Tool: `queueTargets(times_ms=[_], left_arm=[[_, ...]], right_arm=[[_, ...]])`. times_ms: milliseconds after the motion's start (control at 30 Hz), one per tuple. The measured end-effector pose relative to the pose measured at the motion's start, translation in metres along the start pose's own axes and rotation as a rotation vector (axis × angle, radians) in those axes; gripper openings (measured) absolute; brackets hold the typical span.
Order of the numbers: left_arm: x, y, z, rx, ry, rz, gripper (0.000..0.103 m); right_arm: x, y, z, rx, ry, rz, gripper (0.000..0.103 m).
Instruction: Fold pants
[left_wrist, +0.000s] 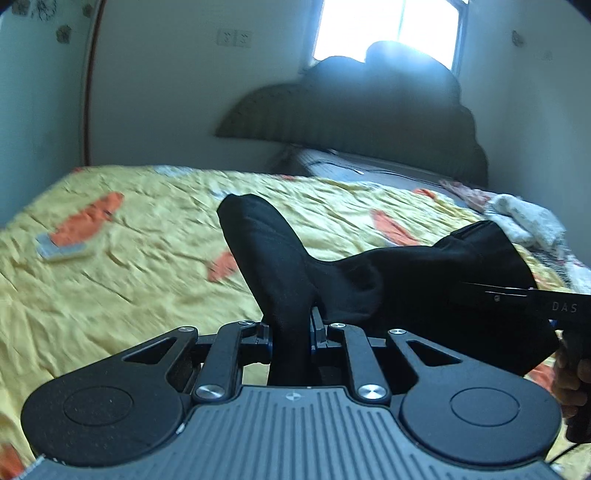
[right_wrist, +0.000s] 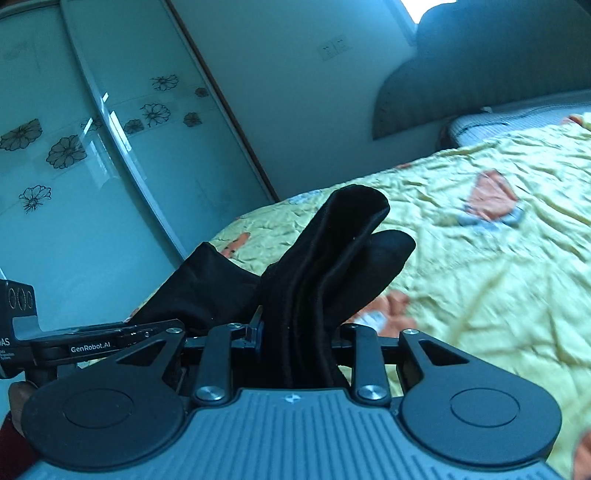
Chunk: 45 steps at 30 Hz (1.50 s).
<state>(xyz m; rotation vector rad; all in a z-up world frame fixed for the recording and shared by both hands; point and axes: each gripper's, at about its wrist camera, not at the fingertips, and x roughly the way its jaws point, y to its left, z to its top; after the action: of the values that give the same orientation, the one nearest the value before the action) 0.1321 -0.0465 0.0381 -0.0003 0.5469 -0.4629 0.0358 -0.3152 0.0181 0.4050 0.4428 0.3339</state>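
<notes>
Your left gripper (left_wrist: 290, 328) was nearly closed, its jaws pinching a bunched fold of the black pants (left_wrist: 369, 280), which rose from between them as a rounded lobe ahead. To its left and ahead lay the yellow bedspread (left_wrist: 129, 295) with orange patches, and a small flat pad (left_wrist: 61, 248) lay well off to the left on it. Rightward from that gripper the cloth stretched, lifted off the bedspread, across to your right gripper (right_wrist: 299, 332), seen edge-on at the right rim. That gripper was also almost closed, its jaws clamped on a thick, layered fold of the pants that stood up ahead of it. To its left hung a mirrored wardrobe door (right_wrist: 74, 147) with flower decals; ahead and right stood the padded headboard (right_wrist: 480, 74).
</notes>
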Motion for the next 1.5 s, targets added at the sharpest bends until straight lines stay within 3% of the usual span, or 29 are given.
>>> queueTargets(times_ms=[300,667,733,833,967,1133,1267,1367,1433,1500], left_arm=[[0.035,0.038,0.026,0.023,-0.007,0.111,0.018],[0.08,0.06,0.011,0.043,0.074,0.212,0.018],[0.083,0.064,0.008,0.028,0.085,0.221,0.018],[0.087,0.064,0.006,0.032,0.102,0.253,0.018],[0.091,0.065,0.002,0.047,0.121,0.316,0.033],[0.087,0.07,0.0,0.048,0.123,0.375,0.047],[0.077,0.071,-0.002,0.037,0.121,0.406,0.058],[0.068,0.067,-0.005,0.03,0.122,0.431,0.06],[0.061,0.064,-0.006,0.011,0.121,0.423,0.061],[0.055,0.061,-0.008,-0.011,0.118,0.407,0.064]], right_arm=[[0.07,0.013,0.024,-0.04,0.004,0.003,0.027],[0.134,0.001,0.012,-0.01,0.097,-0.056,0.027],[0.135,-0.005,0.009,0.008,0.104,-0.056,0.029],[0.135,-0.012,0.003,0.026,0.129,-0.084,0.039],[0.129,-0.02,-0.004,0.054,0.138,-0.137,0.057],[0.106,-0.028,-0.006,0.081,0.104,-0.187,0.061],[0.081,-0.007,-0.006,-0.073,0.025,-0.318,0.062],[0.07,0.015,-0.012,-0.18,0.007,-0.241,0.063],[0.069,0.03,-0.018,-0.243,0.028,-0.163,0.062],[0.077,0.041,-0.024,-0.295,0.076,-0.143,0.06]])
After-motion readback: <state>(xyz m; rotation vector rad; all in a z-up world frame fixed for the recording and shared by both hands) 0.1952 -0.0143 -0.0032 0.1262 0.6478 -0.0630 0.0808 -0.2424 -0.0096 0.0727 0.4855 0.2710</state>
